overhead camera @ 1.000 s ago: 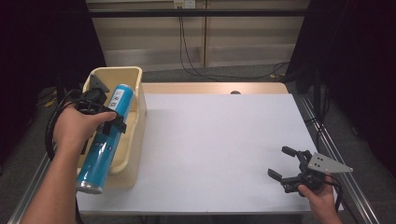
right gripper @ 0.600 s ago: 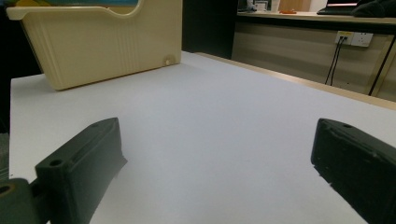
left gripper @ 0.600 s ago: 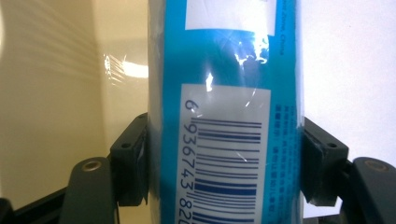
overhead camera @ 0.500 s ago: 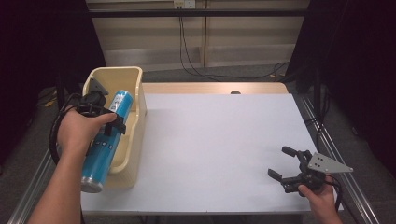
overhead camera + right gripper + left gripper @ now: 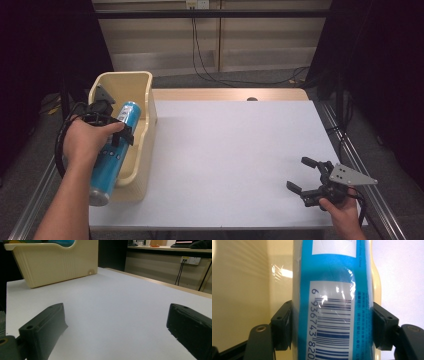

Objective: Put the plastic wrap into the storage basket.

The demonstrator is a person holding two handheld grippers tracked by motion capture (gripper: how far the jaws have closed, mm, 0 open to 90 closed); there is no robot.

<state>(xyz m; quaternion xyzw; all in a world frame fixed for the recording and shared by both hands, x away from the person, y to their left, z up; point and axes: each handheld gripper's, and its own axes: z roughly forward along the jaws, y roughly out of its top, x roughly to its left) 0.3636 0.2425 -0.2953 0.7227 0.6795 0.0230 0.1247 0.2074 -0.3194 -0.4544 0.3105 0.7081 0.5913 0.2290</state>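
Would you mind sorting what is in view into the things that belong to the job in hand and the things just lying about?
In the job:
- blue can, clamped between the jaws of the left hand-held gripper
- cream bin, over which the can is held

Lying about or idle:
- right hand-held gripper, open, nothing between its jaws
- cables beyond the table

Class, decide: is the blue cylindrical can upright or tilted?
Tilted: the blue cylindrical can, clamped by the left claw, slants over the cream plastic bin's rim.
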